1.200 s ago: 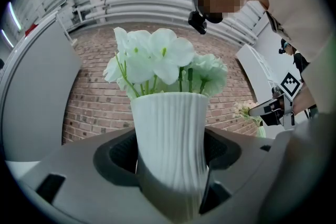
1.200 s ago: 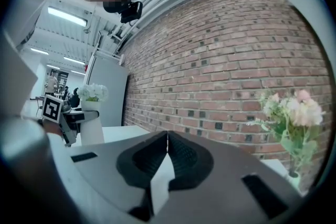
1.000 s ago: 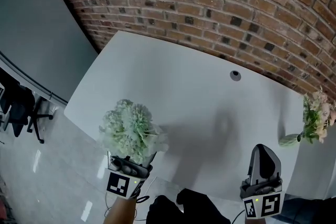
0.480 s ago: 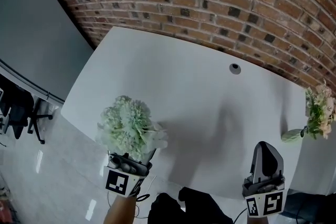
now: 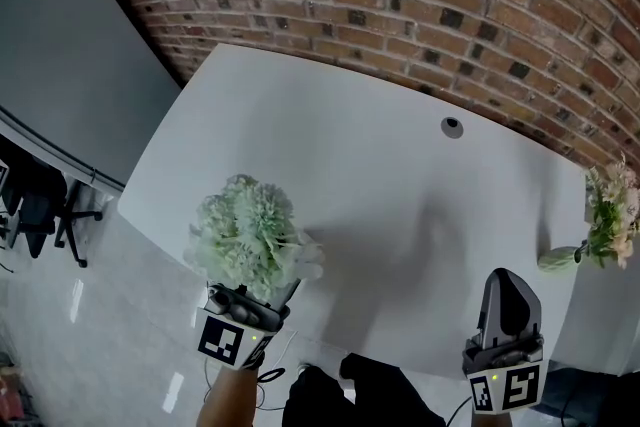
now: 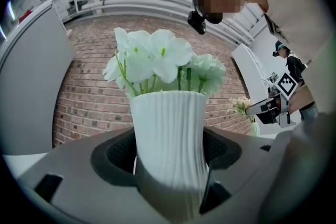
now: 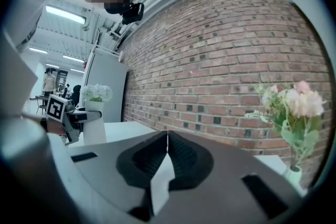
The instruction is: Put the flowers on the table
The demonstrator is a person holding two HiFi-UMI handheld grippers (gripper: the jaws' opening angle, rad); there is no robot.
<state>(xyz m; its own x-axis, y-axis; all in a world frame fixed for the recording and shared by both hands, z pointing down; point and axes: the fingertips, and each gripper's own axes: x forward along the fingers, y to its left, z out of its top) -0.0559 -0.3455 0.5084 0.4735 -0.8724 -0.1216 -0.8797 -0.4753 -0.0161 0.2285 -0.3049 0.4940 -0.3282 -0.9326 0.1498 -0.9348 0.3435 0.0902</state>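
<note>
Vase (image 5: 557,261) on table (image 5: 340,145), far right

Head view: white flowers (image 5: 248,237) hide their ribbed vase (image 6: 168,118) completely. Vase btm lost behind left claw (image 6: 169,165) body. Pink bouquet (image 5: 612,215) cut by rt edge. Bkgd people (image 7: 50,81) too small.
</note>
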